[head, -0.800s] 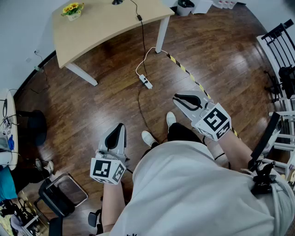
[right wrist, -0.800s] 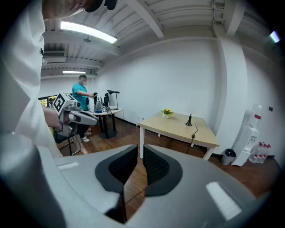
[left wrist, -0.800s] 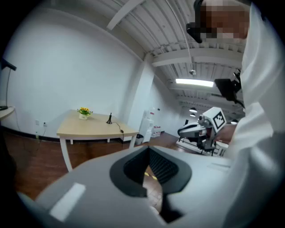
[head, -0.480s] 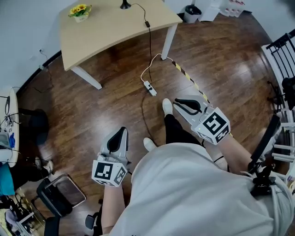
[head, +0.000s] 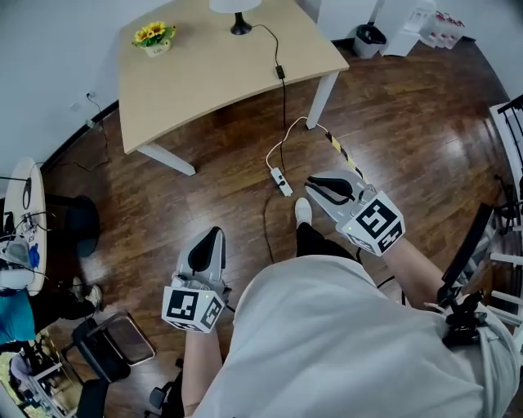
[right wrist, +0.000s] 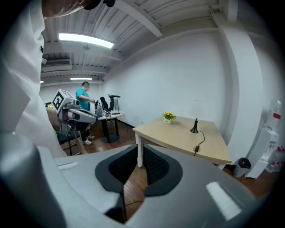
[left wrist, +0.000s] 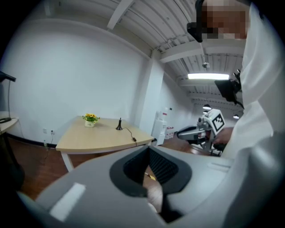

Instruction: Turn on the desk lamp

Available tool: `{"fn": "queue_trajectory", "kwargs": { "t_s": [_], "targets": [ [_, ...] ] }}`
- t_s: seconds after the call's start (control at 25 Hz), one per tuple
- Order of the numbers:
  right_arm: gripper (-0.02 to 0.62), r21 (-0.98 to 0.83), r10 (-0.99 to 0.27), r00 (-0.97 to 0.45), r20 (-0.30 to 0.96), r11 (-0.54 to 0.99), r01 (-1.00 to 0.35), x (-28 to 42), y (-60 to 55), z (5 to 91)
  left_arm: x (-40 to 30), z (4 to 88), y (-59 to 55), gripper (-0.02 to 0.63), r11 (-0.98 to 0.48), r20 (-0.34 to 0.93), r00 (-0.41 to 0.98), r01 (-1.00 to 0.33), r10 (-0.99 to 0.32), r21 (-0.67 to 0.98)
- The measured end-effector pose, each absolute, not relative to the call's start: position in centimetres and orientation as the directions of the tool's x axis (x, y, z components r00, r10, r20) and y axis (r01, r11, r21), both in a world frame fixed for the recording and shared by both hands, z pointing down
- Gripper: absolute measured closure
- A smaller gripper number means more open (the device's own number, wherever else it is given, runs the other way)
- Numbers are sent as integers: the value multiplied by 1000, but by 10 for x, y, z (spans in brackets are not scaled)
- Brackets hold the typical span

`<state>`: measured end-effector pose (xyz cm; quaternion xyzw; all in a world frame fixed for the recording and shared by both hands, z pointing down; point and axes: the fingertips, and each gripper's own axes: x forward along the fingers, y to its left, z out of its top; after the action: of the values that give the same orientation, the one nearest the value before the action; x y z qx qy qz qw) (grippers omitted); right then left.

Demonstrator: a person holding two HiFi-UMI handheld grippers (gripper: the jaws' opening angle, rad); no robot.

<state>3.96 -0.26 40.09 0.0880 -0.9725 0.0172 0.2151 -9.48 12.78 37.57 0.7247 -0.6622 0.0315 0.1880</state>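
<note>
1. The light wooden table (head: 212,82) is sitting lower and fuller in the head view than a moment ago. A pot of yellow flowers (head: 155,34) is standing at its 10 o'clock corner. The person is evidently walking toward it.
2. The left gripper (head: 208,237) is pointing toward 12 o'clock, jaws together on nothing, well apart from the table.
3. The black-based desk lamp (head: 239,24), earlier clipped by the top edge, is now showing its whole base at the table's far side, at 12 o'clock. The small black inline switch (head: 280,72) on its cable is lying near the table's 3 o'clock edge.
4. The right gripper (head: 315,181) is pointing toward 10 o'clock, jaws together and empty. The approach is narrowing the gap, but the switch is probably not yet within reach.
</note>
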Motion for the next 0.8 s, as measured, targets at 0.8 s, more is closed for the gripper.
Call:
{"fn": "queue_trajectory", "kwargs": {
  "t_s": [0.8],
  "targets": [
    [554,-22,-165,-868,468,980,-198,25,-232,445,-103,378,-95,588,-84,345,148,-977,-927,196]
  ]
}}
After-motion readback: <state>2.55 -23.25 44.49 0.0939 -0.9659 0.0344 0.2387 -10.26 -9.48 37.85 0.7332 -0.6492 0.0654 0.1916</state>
